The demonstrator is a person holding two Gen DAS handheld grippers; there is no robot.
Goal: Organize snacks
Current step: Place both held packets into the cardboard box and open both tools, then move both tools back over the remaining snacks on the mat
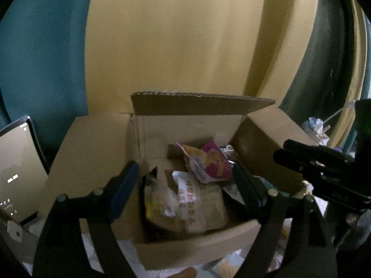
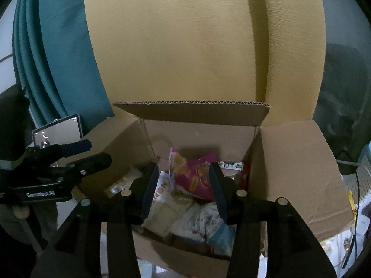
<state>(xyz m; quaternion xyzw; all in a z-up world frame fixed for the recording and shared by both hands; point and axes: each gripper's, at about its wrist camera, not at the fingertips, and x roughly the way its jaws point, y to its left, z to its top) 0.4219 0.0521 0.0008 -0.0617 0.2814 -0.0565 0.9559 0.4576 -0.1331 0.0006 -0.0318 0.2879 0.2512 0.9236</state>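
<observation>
An open cardboard box (image 1: 97, 153) holds several snack packets. A magenta and orange packet (image 1: 211, 162) lies on top at the back, also in the right wrist view (image 2: 197, 173). White and beige packets (image 1: 197, 203) lie below it, also in the right wrist view (image 2: 171, 206). My left gripper (image 1: 185, 180) is open and empty above the box's left half. My right gripper (image 2: 183, 180) is open and empty above the box's middle. Each gripper shows at the edge of the other's view: the right gripper (image 1: 308, 162) and the left gripper (image 2: 76, 155).
A large upright cardboard sheet (image 2: 197, 46) stands behind the box, with teal curtain (image 2: 60, 58) to its left. A lit tablet screen (image 1: 16, 169) stands left of the box. Loose white wrappers (image 1: 231, 264) lie on the surface in front of the box. Cables and clutter (image 2: 354, 185) sit at the right.
</observation>
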